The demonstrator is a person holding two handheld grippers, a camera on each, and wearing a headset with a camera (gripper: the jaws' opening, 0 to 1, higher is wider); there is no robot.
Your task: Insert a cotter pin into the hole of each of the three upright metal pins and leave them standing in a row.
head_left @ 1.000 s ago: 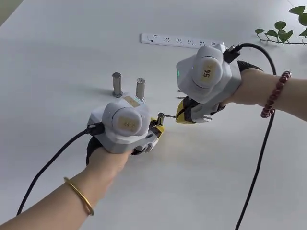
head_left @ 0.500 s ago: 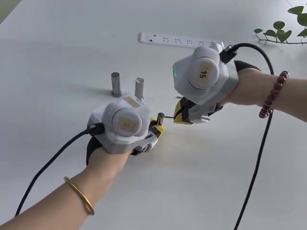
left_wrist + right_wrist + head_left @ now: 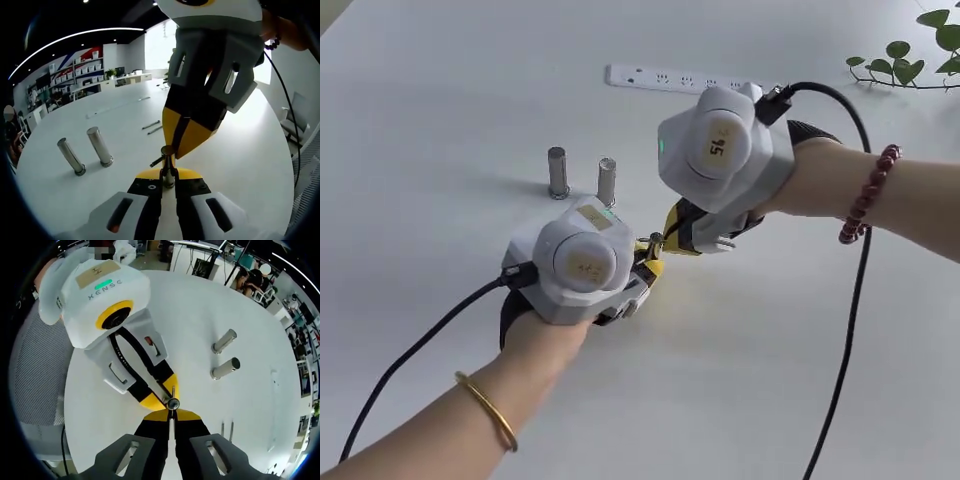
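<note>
**Third pin clamped, cotter pin at its hole**

At frame centre the left gripper [image 3: 648, 268] is clamped on the third metal pin [image 3: 655, 241]. The right gripper [image 3: 672, 230] is pinched on the cotter pin [image 3: 156, 161] at its head. The first upright pin [image 3: 557, 172] and second upright pin [image 3: 607, 181] stand upper left, well apart, with bare table [image 3: 770, 380] around. The left gripper view shows the cotter pin's tip jutting past the pin and spare cotter pins [image 3: 151, 126] lying beyond. Since a second ago the right gripper has closed in, and the gap between the yellow tips is gone.

Two metal pins [image 3: 557, 172] stand upright; cotter pin [image 3: 157, 161] pokes from third pin [image 3: 169, 174].
</note>
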